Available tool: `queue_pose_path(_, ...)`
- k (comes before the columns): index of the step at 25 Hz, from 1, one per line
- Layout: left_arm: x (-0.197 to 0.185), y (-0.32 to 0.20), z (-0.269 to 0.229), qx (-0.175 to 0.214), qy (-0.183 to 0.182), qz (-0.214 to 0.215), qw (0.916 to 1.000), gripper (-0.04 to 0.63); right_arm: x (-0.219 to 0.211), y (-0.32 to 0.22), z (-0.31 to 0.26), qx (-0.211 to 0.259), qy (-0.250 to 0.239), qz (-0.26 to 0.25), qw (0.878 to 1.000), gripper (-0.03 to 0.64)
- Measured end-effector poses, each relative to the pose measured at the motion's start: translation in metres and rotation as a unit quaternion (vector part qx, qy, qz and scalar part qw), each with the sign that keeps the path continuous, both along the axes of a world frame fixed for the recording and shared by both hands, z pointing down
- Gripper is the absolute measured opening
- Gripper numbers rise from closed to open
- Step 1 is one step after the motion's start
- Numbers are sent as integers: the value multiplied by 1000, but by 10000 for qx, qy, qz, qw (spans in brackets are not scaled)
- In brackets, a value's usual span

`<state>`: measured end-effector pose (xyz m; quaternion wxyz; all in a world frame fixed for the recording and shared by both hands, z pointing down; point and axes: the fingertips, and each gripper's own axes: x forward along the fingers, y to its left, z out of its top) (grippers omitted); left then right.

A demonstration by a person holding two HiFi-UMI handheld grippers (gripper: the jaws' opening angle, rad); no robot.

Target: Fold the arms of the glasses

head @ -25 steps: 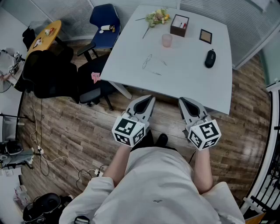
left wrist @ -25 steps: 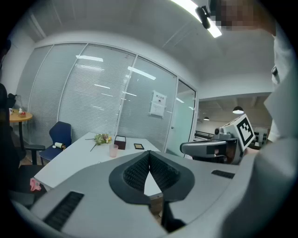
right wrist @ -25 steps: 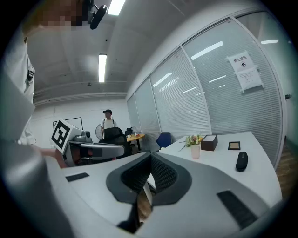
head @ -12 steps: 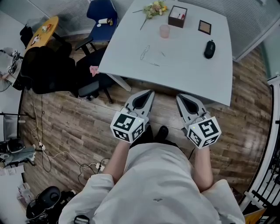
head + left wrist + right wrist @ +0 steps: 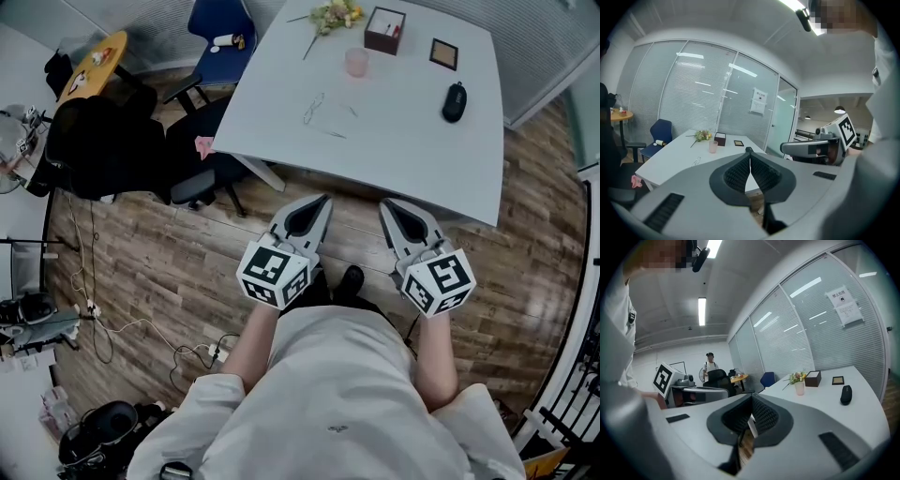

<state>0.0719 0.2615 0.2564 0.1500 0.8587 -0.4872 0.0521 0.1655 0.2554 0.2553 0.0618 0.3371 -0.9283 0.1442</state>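
- Left gripper [image 5: 320,201] clenched, empty, centre of frame, short of table [image 5: 412,159].
- Right gripper [image 5: 388,206] clenched, empty, beside it.
- Glasses [image 5: 314,108] on table, upper centre.

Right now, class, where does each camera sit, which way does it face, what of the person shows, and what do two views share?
Head view: on the head, steeply down at table, glasses, floor; torso, forearms, left gripper, right gripper show.
Left gripper view: on that gripper, along shut jaws toward the table; right gripper shows.
Right gripper view: on that gripper, along shut jaws toward the table; left gripper shows.
Shared: pink cup.
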Motion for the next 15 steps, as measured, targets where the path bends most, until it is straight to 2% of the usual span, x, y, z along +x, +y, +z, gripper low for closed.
queue_pose_path(4, -8, -3, 4, -24, -10, -83, 10000, 21, -5, -4, 5, -69, 42, -1, 10000, 8)
queue_pose_path(15, -34, -36, 4, -47, 88, 120, 9999, 21, -36, -36, 2, -106, 162, 64, 9998, 52)
